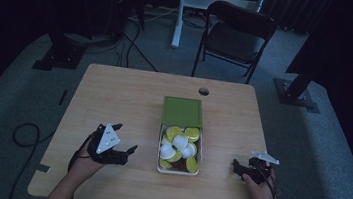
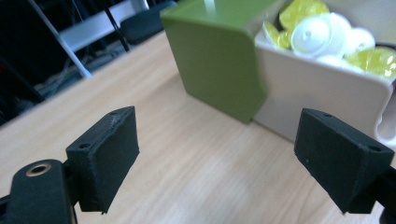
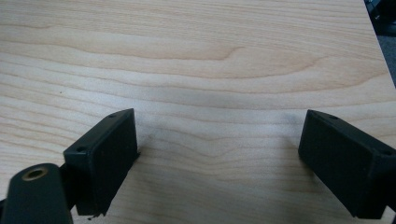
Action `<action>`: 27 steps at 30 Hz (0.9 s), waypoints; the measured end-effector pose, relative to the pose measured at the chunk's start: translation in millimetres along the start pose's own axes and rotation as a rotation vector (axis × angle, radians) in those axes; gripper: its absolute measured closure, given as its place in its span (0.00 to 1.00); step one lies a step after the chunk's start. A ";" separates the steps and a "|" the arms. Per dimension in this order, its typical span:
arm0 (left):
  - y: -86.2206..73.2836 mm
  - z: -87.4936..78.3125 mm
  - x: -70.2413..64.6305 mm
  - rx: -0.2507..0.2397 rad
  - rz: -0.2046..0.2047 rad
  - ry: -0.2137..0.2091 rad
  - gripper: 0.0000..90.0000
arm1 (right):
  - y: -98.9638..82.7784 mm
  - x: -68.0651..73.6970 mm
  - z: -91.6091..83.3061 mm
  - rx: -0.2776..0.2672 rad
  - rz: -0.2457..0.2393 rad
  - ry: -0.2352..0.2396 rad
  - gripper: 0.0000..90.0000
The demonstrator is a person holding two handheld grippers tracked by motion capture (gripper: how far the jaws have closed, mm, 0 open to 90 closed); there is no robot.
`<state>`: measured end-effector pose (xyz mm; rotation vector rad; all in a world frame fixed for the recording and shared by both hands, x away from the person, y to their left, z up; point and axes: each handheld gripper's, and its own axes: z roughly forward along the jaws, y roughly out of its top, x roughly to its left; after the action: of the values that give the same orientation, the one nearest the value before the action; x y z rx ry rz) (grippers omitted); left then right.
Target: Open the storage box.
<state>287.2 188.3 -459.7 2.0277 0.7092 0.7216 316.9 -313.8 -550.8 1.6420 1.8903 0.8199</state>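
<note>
1. Capsule box, a white tray packed with yellow and white capsules, lies at mid-table with its green sleeve slid back over the far end; the tray's near half stands exposed.
2. Left gripper: I hold it on the table just beside the box's left wall, apart from it. Its jaws are released and spread wide, with nothing between them (bare wood shows in the gap in the left gripper view).
3. In the left gripper view the sleeve's corner and the tray's white wall lie ahead of my left gripper and to the right of its line.
4. Right gripper: resting near the table's right edge, well apart from the box, jaws likewise released and empty; in the right gripper view only wood grain lies beyond my right gripper.
5. Step in hand, as I judge it: bringing the left jaws up to the box. To do it well I would square the jaws to the tray wall before closing, keep low, and steady the tray with the right so that the heaped capsules do not spill.
</note>
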 end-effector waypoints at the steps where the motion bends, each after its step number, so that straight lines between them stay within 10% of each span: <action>1: -2.5 0.7 0.6 0.009 -0.001 -0.003 0.11 | 0.0 0.0 0.0 0.000 0.000 0.000 0.12; 18: -51.1 7.9 9.4 0.121 -0.005 0.064 0.02 | 0.0 0.1 0.0 0.000 0.000 0.000 0.12; 27: -69.6 5.4 20.7 0.156 -0.082 0.047 0.02 | 0.0 0.1 0.0 0.000 0.000 0.000 0.12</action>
<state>290.0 233.5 -516.8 2.1138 0.8957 0.6866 316.9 -313.8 -550.9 1.6414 1.8902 0.8196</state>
